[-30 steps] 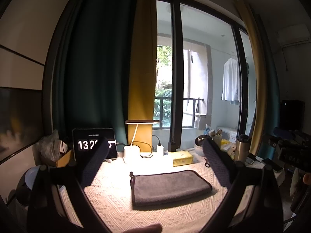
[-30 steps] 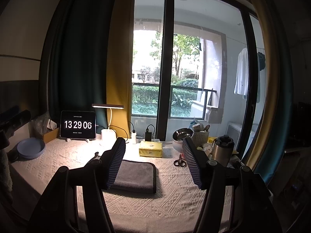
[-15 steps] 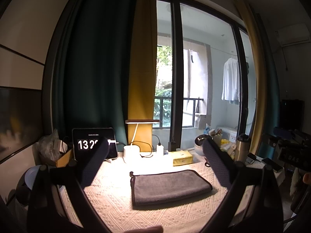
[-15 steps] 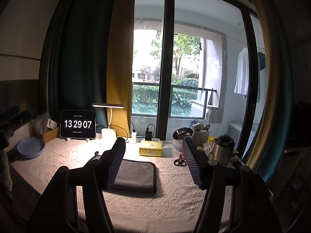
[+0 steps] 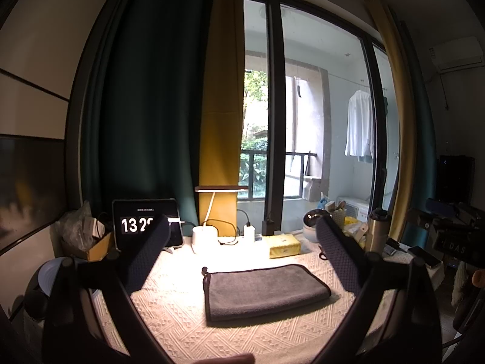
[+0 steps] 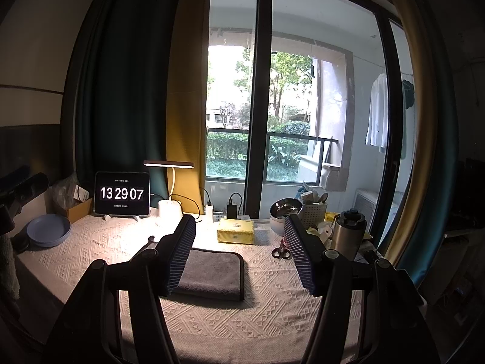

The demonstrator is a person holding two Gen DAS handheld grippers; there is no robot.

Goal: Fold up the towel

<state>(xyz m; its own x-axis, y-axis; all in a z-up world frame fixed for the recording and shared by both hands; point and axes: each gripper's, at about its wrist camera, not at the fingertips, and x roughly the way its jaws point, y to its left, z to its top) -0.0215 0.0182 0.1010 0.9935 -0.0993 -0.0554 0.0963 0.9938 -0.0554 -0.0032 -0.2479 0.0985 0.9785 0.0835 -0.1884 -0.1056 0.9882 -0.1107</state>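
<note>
Indoors, a table [image 5: 169, 312] covered with a cream knitted cloth stands before a tall window hung with dark green and yellow curtains. On it lies a gray towel [image 5: 265, 289], already folded into a flat rectangle with dark piping along its edges. Seen from the left wrist camera, its long axis runs from 9 o'clock to 3 o'clock, rising slightly toward 2 o'clock, with a small hanging loop at its far left corner. The left gripper [image 5: 242, 257] hangs above the table with its fingers spread wide, holding nothing, the towel framed between them. The right gripper [image 6: 239, 251] is likewise spread and holding nothing; its left finger [image 6: 178, 257] covers the left part of the towel [image 6: 212, 273] in that view.

Beyond the towel, at 12 o'clock, sits a yellow tissue box [image 6: 235, 231]. At 10 o'clock stand a lit desk lamp [image 6: 169, 182] and a tablet clock [image 6: 122, 193] reading 13 29 07, with a blue plate [image 6: 48, 230] further left. At 2 o'clock are a steel bowl [image 6: 285, 209], a steel flask [image 6: 348, 235] and scissors [image 6: 280, 250].
</note>
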